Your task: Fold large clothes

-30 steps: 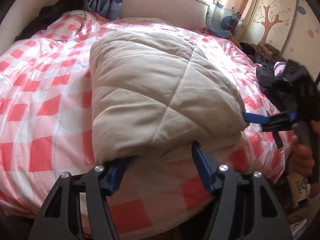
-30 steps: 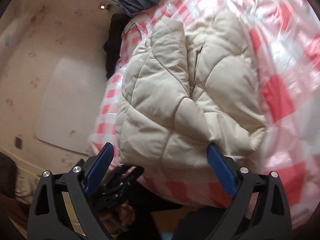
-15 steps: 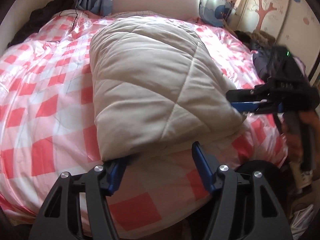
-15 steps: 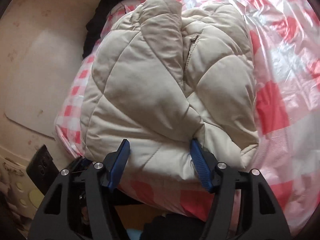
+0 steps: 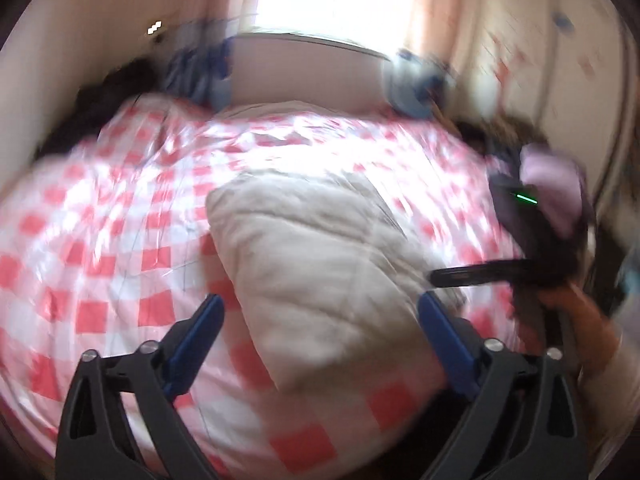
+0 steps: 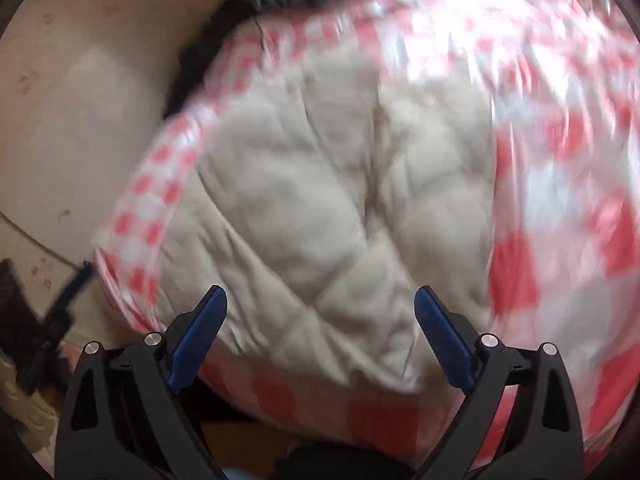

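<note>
Left wrist view: left claw [image 5: 320, 316] and right claw [image 6: 320, 308], jaws just opened wide apart, hover empty above folded beige padded coat [image 5: 320, 264] on checked bed [image 5: 100, 264].

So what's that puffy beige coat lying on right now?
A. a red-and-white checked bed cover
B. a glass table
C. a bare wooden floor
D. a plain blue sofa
A: the folded coat rests on the shiny red-and-white checked cover spread over the bed, seen in both wrist views.
</note>
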Motion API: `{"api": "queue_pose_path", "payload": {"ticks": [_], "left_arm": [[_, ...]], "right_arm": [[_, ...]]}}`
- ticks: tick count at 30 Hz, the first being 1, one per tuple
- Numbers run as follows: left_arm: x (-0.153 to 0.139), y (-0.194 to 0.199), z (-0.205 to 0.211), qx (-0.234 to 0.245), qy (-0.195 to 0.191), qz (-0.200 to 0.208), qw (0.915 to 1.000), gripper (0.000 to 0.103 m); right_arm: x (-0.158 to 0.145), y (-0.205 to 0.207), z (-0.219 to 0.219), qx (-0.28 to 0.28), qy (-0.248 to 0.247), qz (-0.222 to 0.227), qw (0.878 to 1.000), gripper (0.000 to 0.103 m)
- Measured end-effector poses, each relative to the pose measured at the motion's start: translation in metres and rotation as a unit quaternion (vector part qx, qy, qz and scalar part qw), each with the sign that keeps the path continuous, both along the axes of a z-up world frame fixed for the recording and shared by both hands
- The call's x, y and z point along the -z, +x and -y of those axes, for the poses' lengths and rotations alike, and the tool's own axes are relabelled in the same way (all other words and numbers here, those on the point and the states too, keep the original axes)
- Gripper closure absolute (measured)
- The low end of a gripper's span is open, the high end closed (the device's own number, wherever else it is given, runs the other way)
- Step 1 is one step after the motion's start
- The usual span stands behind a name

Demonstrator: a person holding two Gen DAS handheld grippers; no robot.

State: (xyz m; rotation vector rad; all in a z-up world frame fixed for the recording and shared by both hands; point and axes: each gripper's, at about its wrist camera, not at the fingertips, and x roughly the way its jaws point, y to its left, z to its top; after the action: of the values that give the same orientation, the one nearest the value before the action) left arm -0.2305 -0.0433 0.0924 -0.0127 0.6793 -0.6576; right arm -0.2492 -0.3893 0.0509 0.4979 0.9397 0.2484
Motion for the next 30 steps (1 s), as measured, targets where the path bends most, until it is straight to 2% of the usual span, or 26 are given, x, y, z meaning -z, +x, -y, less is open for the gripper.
{"api": "queue_pose_path", "payload": {"ticks": [2,5,7,9,10,11,12,13,14,17,21,23,25,26,28,29,30], "left_arm": [[0.006,0.046,-0.010,-0.026,-0.044,-0.036,0.9980,0.008],[0.019,0.111,-0.013,-0.076,-0.090,-0.087,0.9892,0.008],[0.027,0.144,-0.007,-0.105,-0.109,-0.102,0.9832,0.008],[0.037,0.168,0.008,-0.108,-0.108,-0.120,0.9810,0.008],[0.043,0.176,0.017,-0.100,-0.104,-0.133,0.9806,0.008],[0.052,0.181,0.029,-0.083,-0.093,-0.148,0.9811,0.008],[0.062,0.183,0.045,-0.058,-0.068,-0.160,0.9831,0.008],[0.070,0.180,0.057,-0.038,-0.043,-0.160,0.9855,0.008],[0.073,0.175,0.064,-0.017,-0.033,-0.153,0.9875,0.008],[0.062,0.177,0.061,-0.008,-0.047,-0.139,0.9892,0.008],[0.023,0.224,0.066,-0.005,-0.083,-0.130,0.9880,0.008],[0.011,0.253,0.098,0.040,-0.070,-0.142,0.9865,0.008],[0.021,0.276,0.137,0.076,-0.019,-0.163,0.9835,0.007],[0.038,0.288,0.156,0.083,0.028,-0.181,0.9796,0.007],[0.094,0.304,0.179,0.066,0.131,-0.219,0.9647,0.007],[0.118,0.309,0.178,0.055,0.143,-0.240,0.9586,0.006],[0.128,0.313,0.166,0.050,0.111,-0.265,0.9565,0.006]], "right_arm": [[-0.031,0.024,0.006,0.030,-0.038,0.042,0.998,0.007],[-0.049,0.097,-0.012,0.054,-0.086,0.049,0.994,0.007],[-0.030,0.145,-0.018,0.064,-0.126,0.019,0.990,0.007],[0.009,0.178,-0.017,0.065,-0.157,-0.042,0.985,0.007],[0.036,0.187,-0.016,0.055,-0.143,-0.065,0.986,0.007],[0.059,0.187,-0.008,0.058,-0.125,-0.082,0.987,0.007],[0.075,0.176,0.001,0.064,-0.119,-0.079,0.988,0.007],[0.081,0.166,0.011,0.073,-0.119,-0.075,0.987,0.007],[0.085,0.156,0.019,0.078,-0.119,-0.075,0.987,0.007],[0.085,0.140,0.021,0.077,-0.139,-0.071,0.985,0.007],[0.088,0.137,0.012,0.088,-0.148,-0.050,0.984,0.007],[0.097,0.136,0.009,0.100,-0.143,-0.030,0.984,0.007],[0.098,0.134,0.010,0.105,-0.136,-0.019,0.985,0.007],[0.099,0.133,0.011,0.105,-0.133,-0.018,0.985,0.007],[0.099,0.133,0.013,0.106,-0.126,-0.016,0.986,0.007],[0.100,0.134,0.014,0.107,-0.121,-0.017,0.987,0.007],[0.101,0.136,0.014,0.102,-0.117,-0.020,0.988,0.006]]}}
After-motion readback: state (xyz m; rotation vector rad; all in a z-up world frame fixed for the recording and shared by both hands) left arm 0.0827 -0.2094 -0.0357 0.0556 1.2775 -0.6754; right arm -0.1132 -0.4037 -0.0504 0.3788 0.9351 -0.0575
